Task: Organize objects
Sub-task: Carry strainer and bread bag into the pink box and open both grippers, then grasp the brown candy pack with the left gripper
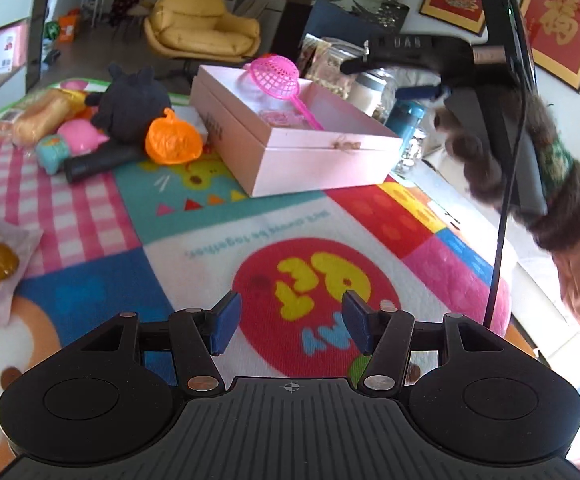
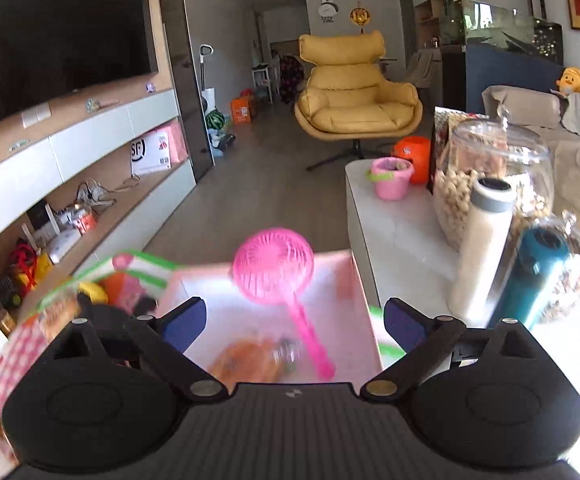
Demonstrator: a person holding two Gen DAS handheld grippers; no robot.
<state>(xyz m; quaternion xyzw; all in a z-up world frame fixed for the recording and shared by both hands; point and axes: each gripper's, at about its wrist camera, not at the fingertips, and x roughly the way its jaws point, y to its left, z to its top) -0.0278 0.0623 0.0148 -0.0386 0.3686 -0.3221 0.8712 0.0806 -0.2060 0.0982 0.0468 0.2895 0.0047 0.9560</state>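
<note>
Pink plastic mesh scoop (image 2: pixel 273 276) lies in open pale pink rectangular box (image 1: pixel 290 152), head propped on far rim, handle slanting inside. Right gripper (image 2: pixel 291 320) hangs above box, jaws wide apart, empty. Left gripper (image 1: pixel 288 326) hovers over colourful patterned mat (image 1: pixel 226 240), jaws part open, nothing between. Orange crinkled plastic pumpkin (image 1: pixel 173 142) sits just left of box.

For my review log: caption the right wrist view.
Open right gripper above pink box holding pink strainer.
</note>
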